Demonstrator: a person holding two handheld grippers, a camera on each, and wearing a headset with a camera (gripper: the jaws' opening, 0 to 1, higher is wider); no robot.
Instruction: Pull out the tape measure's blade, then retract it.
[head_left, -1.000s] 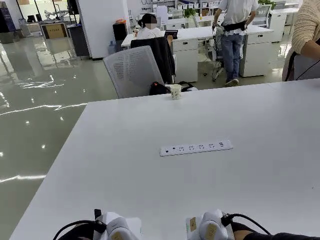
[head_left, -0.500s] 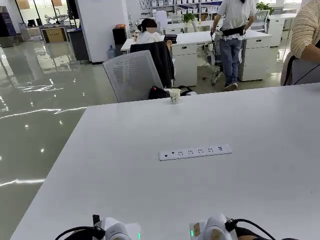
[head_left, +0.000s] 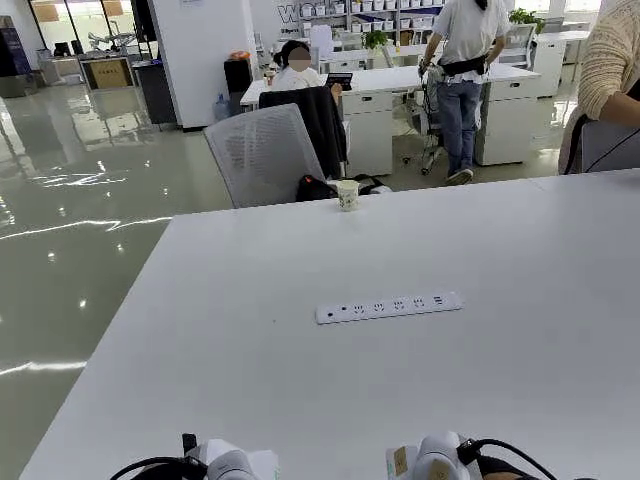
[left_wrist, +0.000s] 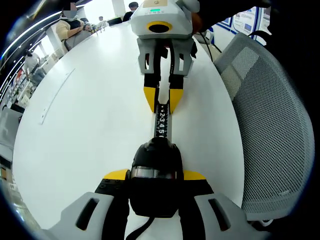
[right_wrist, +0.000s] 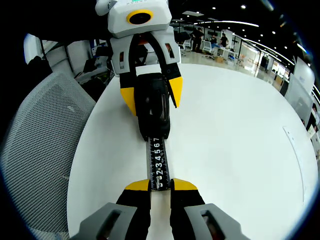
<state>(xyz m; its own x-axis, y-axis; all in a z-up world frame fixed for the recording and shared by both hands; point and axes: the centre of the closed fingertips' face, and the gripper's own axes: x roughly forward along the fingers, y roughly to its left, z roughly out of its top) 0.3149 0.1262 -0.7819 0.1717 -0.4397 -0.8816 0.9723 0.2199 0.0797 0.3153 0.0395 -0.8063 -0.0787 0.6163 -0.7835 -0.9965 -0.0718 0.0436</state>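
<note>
The tape measure (left_wrist: 156, 162) is held just above the near edge of the white bench (head_left: 300, 390), its black case clamped between the jaws of the left hand-held gripper (right_wrist: 151, 95). A short stretch of blade (right_wrist: 158, 160) is drawn out of the case, with only the low printed digits on show. Its free end is pinched between the closed jaws of the right hand-held gripper (right_wrist: 160, 186). The two hand-held grippers face each other, near together, with the blade stretched straight between them.

By the look of it, the pull-out is begun but far from finished, since only a small part of the blade is exposed. The rest of the draw is left to do, and the retraction is not yet started.

Now the count. One tape measure is seen, with one blade, and two hand-held grippers are at work on it. One white power strip (head_left: 390, 307) is lying further out on the bench, well apart from the work. One paper cup (head_left: 347, 193) is stood at the far edge. A grey mesh chair (left_wrist: 270, 125) is parked just beside the bench. Beyond the bench, three people are counted: one seated, one standing, and one shown by a knit sleeve.
</note>
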